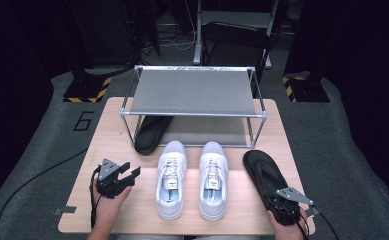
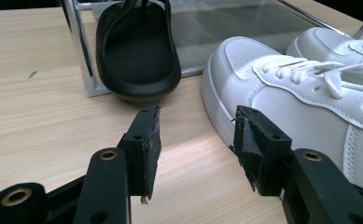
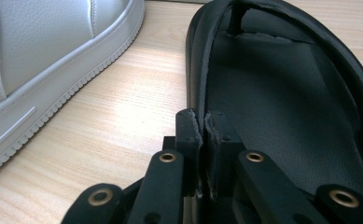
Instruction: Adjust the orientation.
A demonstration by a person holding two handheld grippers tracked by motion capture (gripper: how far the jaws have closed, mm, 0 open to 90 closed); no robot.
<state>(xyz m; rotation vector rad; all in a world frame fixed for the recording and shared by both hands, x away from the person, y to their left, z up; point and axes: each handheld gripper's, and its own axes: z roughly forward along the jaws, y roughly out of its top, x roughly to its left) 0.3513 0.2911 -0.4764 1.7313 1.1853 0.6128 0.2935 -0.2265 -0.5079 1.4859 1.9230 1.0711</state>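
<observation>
The right gripper (image 1: pixel 283 206) sits at the near right corner of the light wooden bench (image 1: pixel 109 131), its jaws pinched tight on the thin side rim at the heel of a black rubber flip-flop sandal (image 1: pixel 263 172). In the right gripper view the two pads (image 3: pixel 189 128) meet with only the sandal's edge (image 3: pixel 197 88) between them. That sandal lies flat along the right edge of the bench, toe toward the far side, just beside the right shoe of a pair of white leather lace-up sneakers (image 1: pixel 192 179).

The sneakers stand side by side in the middle of the bench, toes toward a two-tier metal-framed shoe rack with grey fabric shelves (image 1: pixel 194 92) that takes up the far half of the bench. A second black rubber sandal (image 1: pixel 152 133) lies on the lower shelf at the rack's left end, its heel sticking out past the front left post.

The left gripper (image 1: pixel 126 174) hovers near the left edge of the bench, jaws spread wide and holding nothing. In the left gripper view its pads (image 2: pixel 147 149) frame bare wood, with the left sneaker's toe (image 2: pixel 244 70) just beside the right-hand jaw.
</observation>
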